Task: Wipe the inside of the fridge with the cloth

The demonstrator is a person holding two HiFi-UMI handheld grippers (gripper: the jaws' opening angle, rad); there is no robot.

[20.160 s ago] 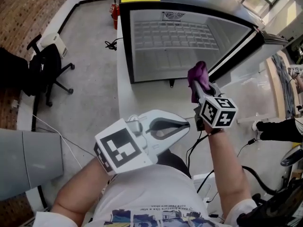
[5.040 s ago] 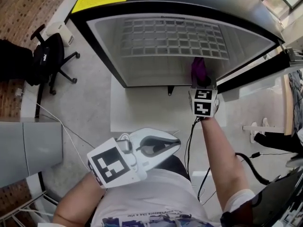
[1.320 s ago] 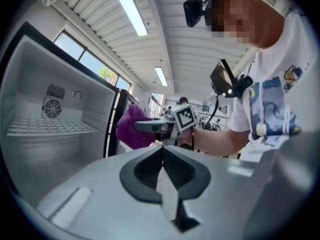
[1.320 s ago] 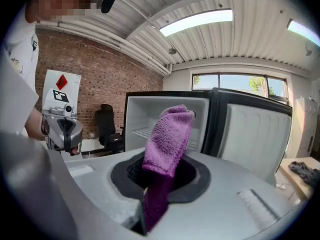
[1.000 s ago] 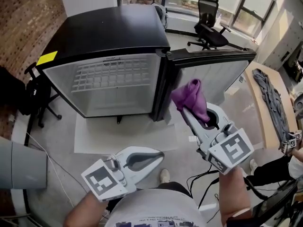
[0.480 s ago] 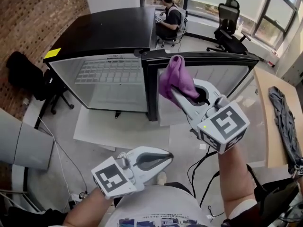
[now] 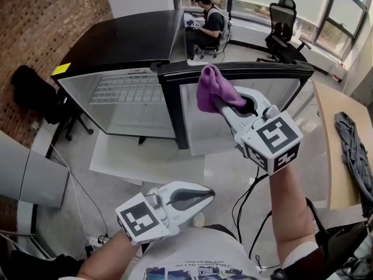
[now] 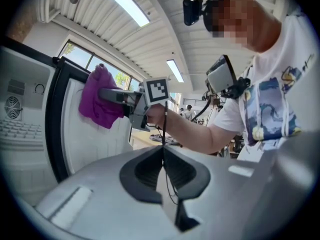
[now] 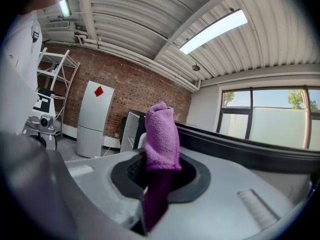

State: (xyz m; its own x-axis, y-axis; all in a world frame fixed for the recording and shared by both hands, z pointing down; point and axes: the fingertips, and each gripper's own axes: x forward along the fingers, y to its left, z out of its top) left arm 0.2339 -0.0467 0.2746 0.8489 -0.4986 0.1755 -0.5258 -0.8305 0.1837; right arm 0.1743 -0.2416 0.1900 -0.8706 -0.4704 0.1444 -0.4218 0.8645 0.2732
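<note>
The purple cloth [image 7: 213,88] is clamped between the closed jaws of the right gripper [image 7: 220,102], upper centre, before the fridge [image 7: 125,39] door [image 7: 245,74]. The fridge, upper left, stands open, a wire shelf [image 7: 125,89] inside. The right arm reaches forward. The left gripper [image 7: 207,192], jaws together and empty, is low centre.

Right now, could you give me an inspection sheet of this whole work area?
Surface: grey floor, white mat under the fridge.
Job's things: fridge black, door open, wire shelf inside; purple cloth.
Clutter: grey garment on a wooden table.
Grippers: right gripper shut on the cloth, raised before the door; left gripper shut, empty.
Cables: black cable and white cable across the floor.
Surroundings: brick wall, office chair, seated person.
</note>
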